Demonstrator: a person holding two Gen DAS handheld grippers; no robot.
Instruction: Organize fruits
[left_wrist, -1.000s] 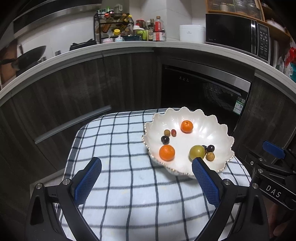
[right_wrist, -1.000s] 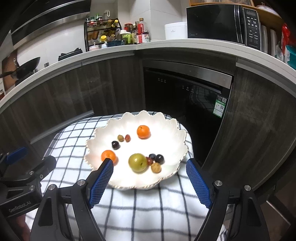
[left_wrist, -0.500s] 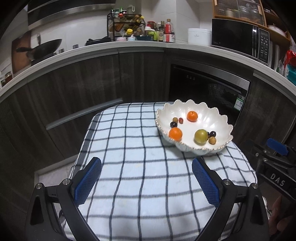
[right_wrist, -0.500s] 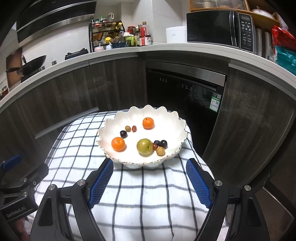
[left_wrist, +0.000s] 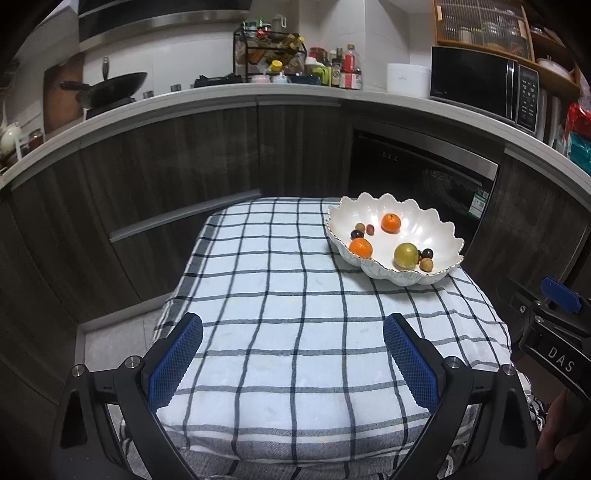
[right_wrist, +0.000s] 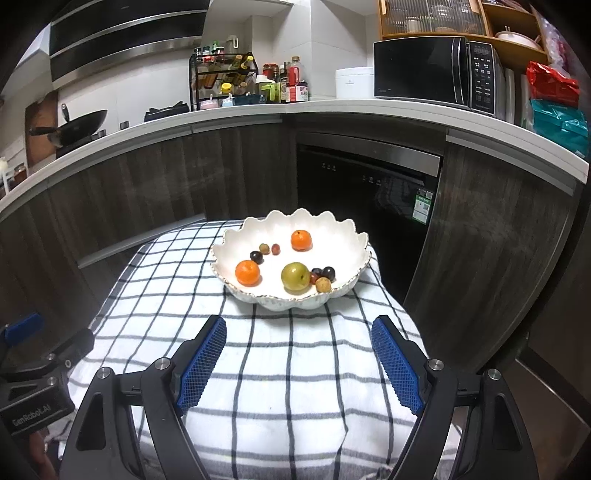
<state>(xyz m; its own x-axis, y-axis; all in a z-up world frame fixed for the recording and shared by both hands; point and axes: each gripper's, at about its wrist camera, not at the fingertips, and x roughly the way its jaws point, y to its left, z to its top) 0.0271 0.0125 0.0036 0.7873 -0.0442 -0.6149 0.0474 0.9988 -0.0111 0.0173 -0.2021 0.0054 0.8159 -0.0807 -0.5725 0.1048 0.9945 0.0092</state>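
Note:
A white scalloped bowl (left_wrist: 439, 230) (right_wrist: 343, 236) stands at the far right of a small table under a checked cloth (left_wrist: 280, 317) (right_wrist: 280, 354). In the bowl lie two oranges (left_wrist: 361, 247) (right_wrist: 247, 273), a green-yellow round fruit (left_wrist: 406, 255) (right_wrist: 295, 276) and several small dark and tan fruits (right_wrist: 324, 274). My left gripper (left_wrist: 293, 360) hangs open over the near part of the cloth, well short of the bowl, with nothing between its blue pads. My right gripper (right_wrist: 298, 360) is open too, empty, in front of the bowl.
Dark cabinets and a built-in oven (right_wrist: 369, 192) stand close behind the table. The counter above holds a wok (left_wrist: 110, 88), a spice rack (right_wrist: 221, 85), bottles and a microwave (right_wrist: 436, 74). The table's edges drop off left and right.
Both grippers have drawn back from the bowl, which now looks smaller and farther. More of the checked cloth shows in front of them. The jaws kept their width.

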